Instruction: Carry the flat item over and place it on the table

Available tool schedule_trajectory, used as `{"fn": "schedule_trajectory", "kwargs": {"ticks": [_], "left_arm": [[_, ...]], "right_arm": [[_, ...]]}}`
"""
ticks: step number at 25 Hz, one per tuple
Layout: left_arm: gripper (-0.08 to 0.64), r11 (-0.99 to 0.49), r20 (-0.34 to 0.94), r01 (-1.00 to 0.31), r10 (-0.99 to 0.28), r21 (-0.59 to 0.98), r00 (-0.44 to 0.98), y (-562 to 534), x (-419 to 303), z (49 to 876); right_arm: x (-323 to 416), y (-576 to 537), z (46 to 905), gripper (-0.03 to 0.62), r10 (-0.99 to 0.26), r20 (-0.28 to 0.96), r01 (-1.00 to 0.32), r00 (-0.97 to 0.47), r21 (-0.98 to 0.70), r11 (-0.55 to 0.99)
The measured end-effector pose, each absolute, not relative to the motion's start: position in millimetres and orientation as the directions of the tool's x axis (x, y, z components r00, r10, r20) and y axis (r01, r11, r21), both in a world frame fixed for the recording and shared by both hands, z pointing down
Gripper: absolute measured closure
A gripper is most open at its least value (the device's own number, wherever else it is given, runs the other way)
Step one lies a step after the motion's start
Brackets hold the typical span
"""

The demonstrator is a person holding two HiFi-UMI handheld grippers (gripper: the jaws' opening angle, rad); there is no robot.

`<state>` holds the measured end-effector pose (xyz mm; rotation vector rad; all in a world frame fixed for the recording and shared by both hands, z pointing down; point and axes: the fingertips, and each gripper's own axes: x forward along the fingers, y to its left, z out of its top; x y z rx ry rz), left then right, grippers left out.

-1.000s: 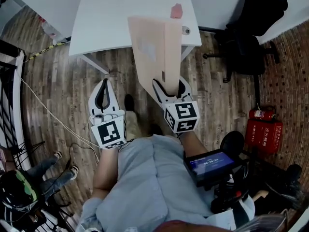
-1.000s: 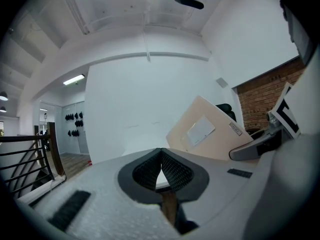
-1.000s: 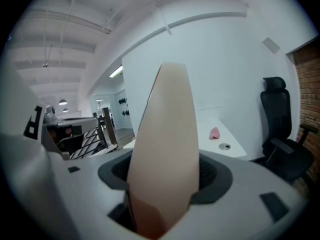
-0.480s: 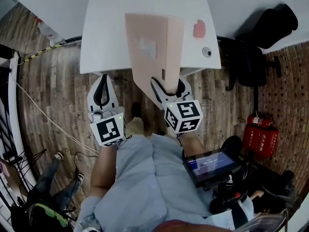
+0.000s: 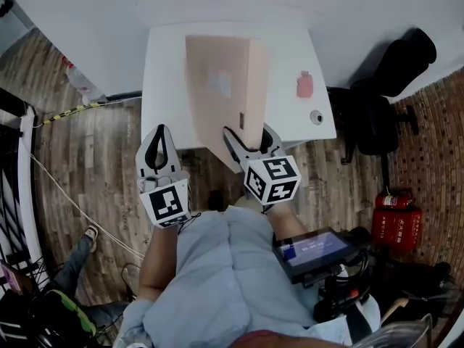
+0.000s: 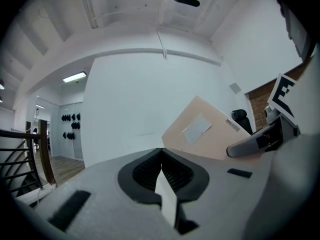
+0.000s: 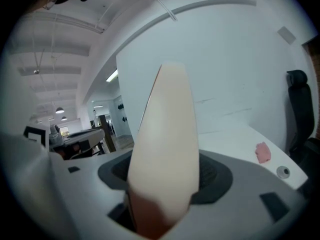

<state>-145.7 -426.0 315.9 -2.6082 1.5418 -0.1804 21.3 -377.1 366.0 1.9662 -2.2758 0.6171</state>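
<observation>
The right hand-held gripper (image 5: 250, 140) is clenched on the near corner of the flat tan item (image 5: 217, 85), which carries a white label and juts out, tilted, above the white surface (image 5: 290, 49). The left hand-held gripper (image 5: 159, 142) hangs beside it at the surface's near edge, its 2 jaws closed together on nothing. A small pink object (image 5: 304, 85) lies on the surface right of the item.

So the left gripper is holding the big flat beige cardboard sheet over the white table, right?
Not the left one. The right gripper is holding the big flat beige cardboard sheet over the white table, as the head view shows. The left gripper has its jaws together with nothing between them.
</observation>
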Motion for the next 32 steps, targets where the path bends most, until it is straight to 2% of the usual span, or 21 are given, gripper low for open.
{"fn": "schedule_trajectory", "kwargs": {"ticks": [6,15,24,32], "left_arm": [[0.551,-0.459,0.022,-0.873,-0.887,-0.165,0.462,-435.0,-161.8,313.4],[0.551,-0.455,0.065,-0.872,-0.89,-0.182,0.451,-479.2,-137.9,327.1],[0.551,-0.458,0.142,-0.866,-0.888,-0.198,0.437,-507.4,-113.4,348.0],[0.551,-0.458,0.233,-0.866,-0.881,-0.198,0.412,-543.3,-102.3,385.0]], "right_arm": [[9.0,-388.6,361.9,0.296,-0.939,0.287,-0.96,-0.191,-0.252,0.119],[23.7,-433.1,383.1,0.295,-0.913,0.326,-0.934,-0.246,-0.332,0.134],[30.6,-458.9,419.2,0.295,-0.863,0.372,-0.856,-0.343,-0.501,0.125],[34.4,-489.3,455.2,0.291,-0.789,0.396,-0.716,-0.469,-0.694,0.077]]}}
